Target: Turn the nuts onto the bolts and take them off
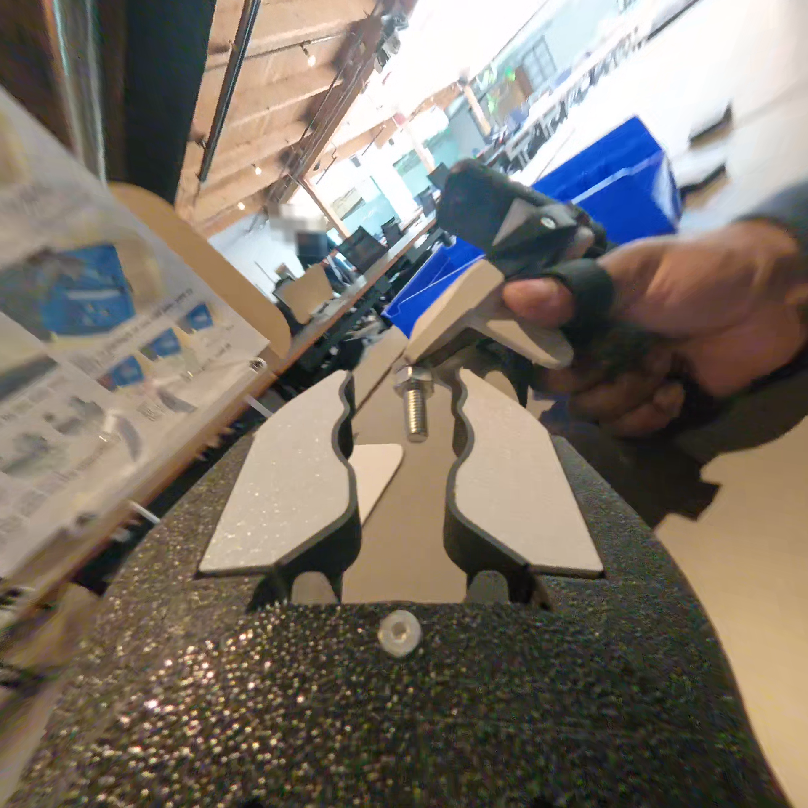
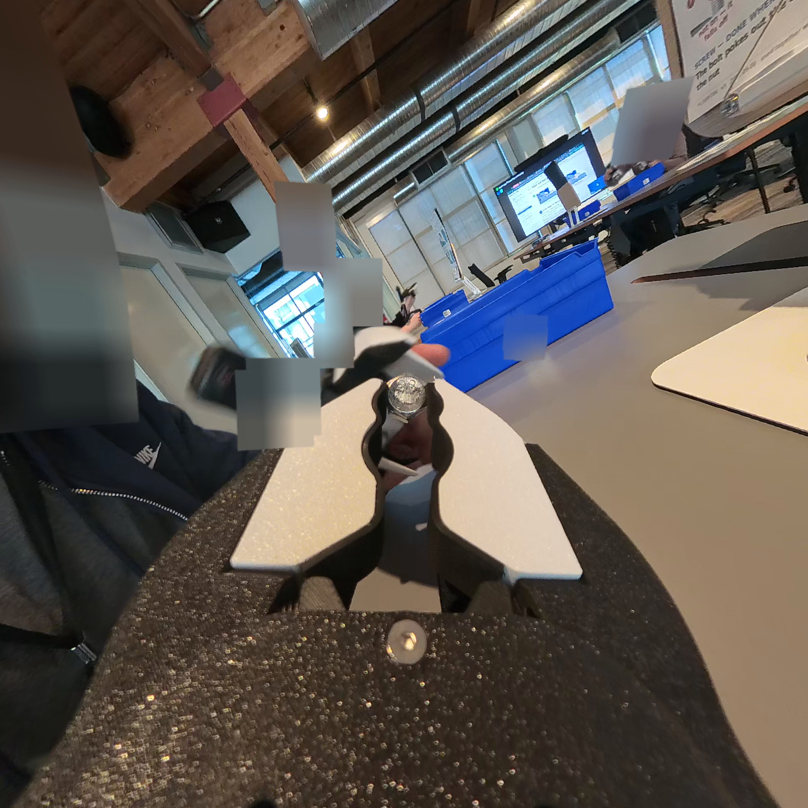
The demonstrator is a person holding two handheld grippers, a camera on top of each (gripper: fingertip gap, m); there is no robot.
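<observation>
A silver bolt [image 1: 415, 411] hangs with its threaded shank pointing down between my left gripper's [image 1: 404, 380] white fingers [image 1: 284, 481]. The left jaws stand apart on either side of the shank and do not touch it. My right gripper [image 1: 411, 360], held by a hand [image 1: 677, 315], comes in from the upper right and pinches the bolt's hex top. In the right wrist view my right gripper [image 2: 405, 387] is shut on the bolt head [image 2: 406, 395], seen end-on at the fingertips. Whether a nut sits under the head I cannot tell.
Blue bins [image 2: 524, 301] stand on the grey table [image 2: 612, 503] behind the grippers; one also shows in the left wrist view [image 1: 612, 196]. A white mat [image 2: 743, 384] lies at the right. A printed sheet on a wooden stand [image 1: 87, 350] is close on my left. A person's dark jacket [image 2: 109, 481] fills the left side.
</observation>
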